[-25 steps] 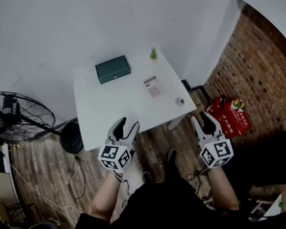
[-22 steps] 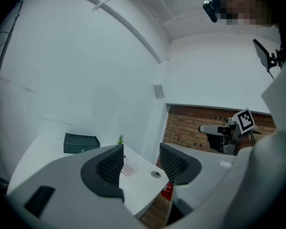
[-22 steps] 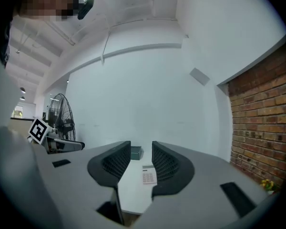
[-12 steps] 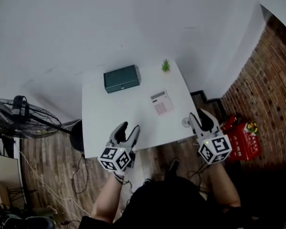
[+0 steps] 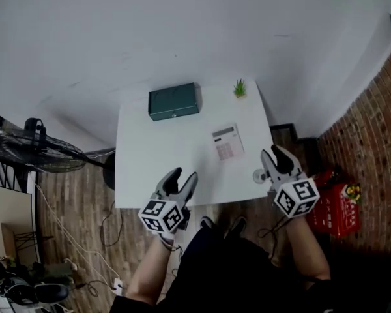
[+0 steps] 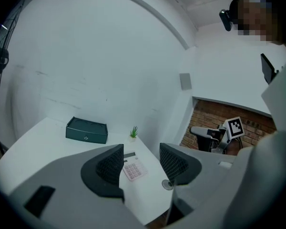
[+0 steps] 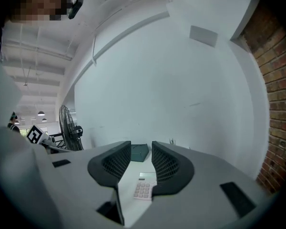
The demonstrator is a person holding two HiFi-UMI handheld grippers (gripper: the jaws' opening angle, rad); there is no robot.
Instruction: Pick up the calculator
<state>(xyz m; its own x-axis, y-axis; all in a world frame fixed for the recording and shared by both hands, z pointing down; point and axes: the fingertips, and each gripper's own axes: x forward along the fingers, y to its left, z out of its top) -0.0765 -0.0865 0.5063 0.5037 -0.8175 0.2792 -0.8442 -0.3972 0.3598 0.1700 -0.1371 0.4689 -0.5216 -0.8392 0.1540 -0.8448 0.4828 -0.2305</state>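
Head view first: the calculator [image 5: 225, 142] lay flat on the right half of the white table [image 5: 150, 162], well short of the near edge, its long axis running from far edge to near edge with the display end farther away. The right gripper [image 5: 277, 154] hung at the near right corner, jaws wide apart and empty, and was clearly the closer of the two. By my read, the move was forward and a little to its left. The left gripper [image 5: 182, 176] sat over the middle of the near edge, also spread and empty. A green box [image 5: 174, 101] and a small plant [image 5: 240, 88] kept to the far edge, and a round disc [image 5: 259, 175] lay by the right corner.

Left gripper view: the calculator [image 6: 133, 167] showed between the parted jaws, apart from them.

Right gripper view: the jaws had just eased in a touch but stood open, with the calculator [image 7: 144, 187] ahead and low between them, untouched. Around the table were white walls, a brick wall to the right, a wood floor and a fan [image 5: 26, 149] to the left.
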